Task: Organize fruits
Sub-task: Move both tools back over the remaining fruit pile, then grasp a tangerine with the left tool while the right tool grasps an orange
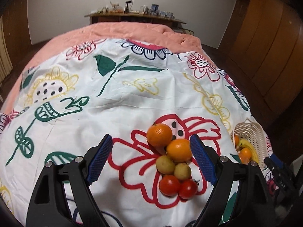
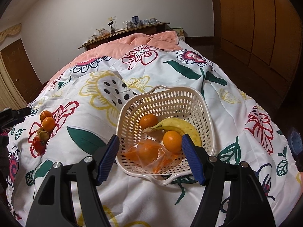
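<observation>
On the flowered bedspread lies a tight cluster of fruit: two oranges, two yellow-green fruits and two red ones. My left gripper is open just above them, with the cluster nearer its right finger and nothing gripped. The right wrist view shows the cream basket holding a banana, two loose oranges and an orange in a plastic bag. My right gripper hovers open over the basket's near side. The fruit cluster lies to its left.
The same basket stands at the bed's right edge in the left wrist view. A pink blanket covers the far part of the bed, with a cluttered wooden shelf behind. Wooden wardrobes line the right wall.
</observation>
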The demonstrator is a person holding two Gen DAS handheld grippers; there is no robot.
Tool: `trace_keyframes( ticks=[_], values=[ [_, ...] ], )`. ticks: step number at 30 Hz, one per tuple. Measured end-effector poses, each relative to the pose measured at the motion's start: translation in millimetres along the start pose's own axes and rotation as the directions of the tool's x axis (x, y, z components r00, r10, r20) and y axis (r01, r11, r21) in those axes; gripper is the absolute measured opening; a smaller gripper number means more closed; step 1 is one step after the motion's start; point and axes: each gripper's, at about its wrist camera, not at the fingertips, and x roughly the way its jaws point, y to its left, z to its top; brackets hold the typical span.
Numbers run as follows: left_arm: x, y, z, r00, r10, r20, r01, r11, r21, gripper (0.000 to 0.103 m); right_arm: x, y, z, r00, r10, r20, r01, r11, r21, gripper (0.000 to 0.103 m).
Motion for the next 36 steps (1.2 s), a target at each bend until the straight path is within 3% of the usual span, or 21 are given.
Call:
trace_keyframes(
  ticks=[9,17,21,23,25,36],
  values=[
    [40,-2,12,0.993,-0.043,-0.108,0.038,0.998,-0.050,0.085,2,2,-1,1.000,0.002,-0.008,-0.002,1.000,-0.006,0.068],
    [66,-9,12,0.986,-0.023,-0.165,0.014,0.998,-0.056,0.068,3,3,-3,1.000,0.003,-0.012,-0.003,1.000,-0.008,0.068],
    [71,-9,13,0.988,-0.015,-0.153,0.006,0.998,-0.062,0.061,4,3,-3,1.000,0.003,-0.014,-0.003,1.000,-0.008,0.068],
    [73,-10,12,0.989,-0.009,-0.149,0.001,0.999,-0.051,0.046,3,4,-3,1.000,0.002,-0.015,-0.002,1.000,-0.011,0.068],
    [74,-10,10,0.988,-0.032,-0.150,0.025,0.998,-0.051,0.041,3,5,-4,1.000,0.001,-0.015,-0.001,1.000,-0.015,0.068],
    [41,-9,5,0.997,-0.052,-0.064,0.051,0.999,-0.016,0.041,0,25,1,1.000,0.016,-0.021,-0.017,0.998,-0.056,0.068]
  ],
)
